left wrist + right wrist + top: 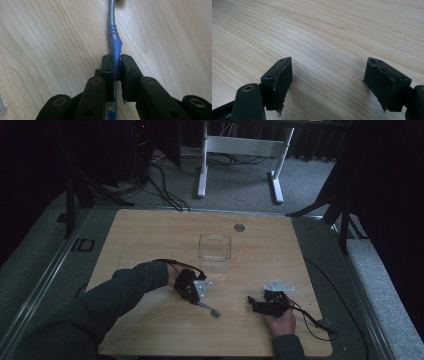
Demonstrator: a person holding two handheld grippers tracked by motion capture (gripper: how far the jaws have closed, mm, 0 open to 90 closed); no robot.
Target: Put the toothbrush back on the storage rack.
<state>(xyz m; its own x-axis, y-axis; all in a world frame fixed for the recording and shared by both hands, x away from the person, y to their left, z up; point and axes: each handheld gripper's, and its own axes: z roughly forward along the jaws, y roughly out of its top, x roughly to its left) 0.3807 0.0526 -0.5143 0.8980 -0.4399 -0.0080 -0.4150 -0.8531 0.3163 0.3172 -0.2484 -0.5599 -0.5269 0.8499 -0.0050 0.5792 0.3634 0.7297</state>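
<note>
So left gripper (117, 65) is clamped on the brush handle (115, 47), blue grip squeezed between its pads, grey stem and what looks like a dark bristle head (216, 313) ahead of the tips. Pickup done; lift and placing remain. Right gripper (328, 82) gapes, holding nothing.

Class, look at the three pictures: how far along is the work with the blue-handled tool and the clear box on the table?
Done: the left gripper has shut on the blue handle of the tool, which lies on the table. In hand: that grip; the tool's head still rests on the wood. Left: lifting it and probably moving it to the clear box, which looks empty. The right gripper is open, holding nothing.
</note>
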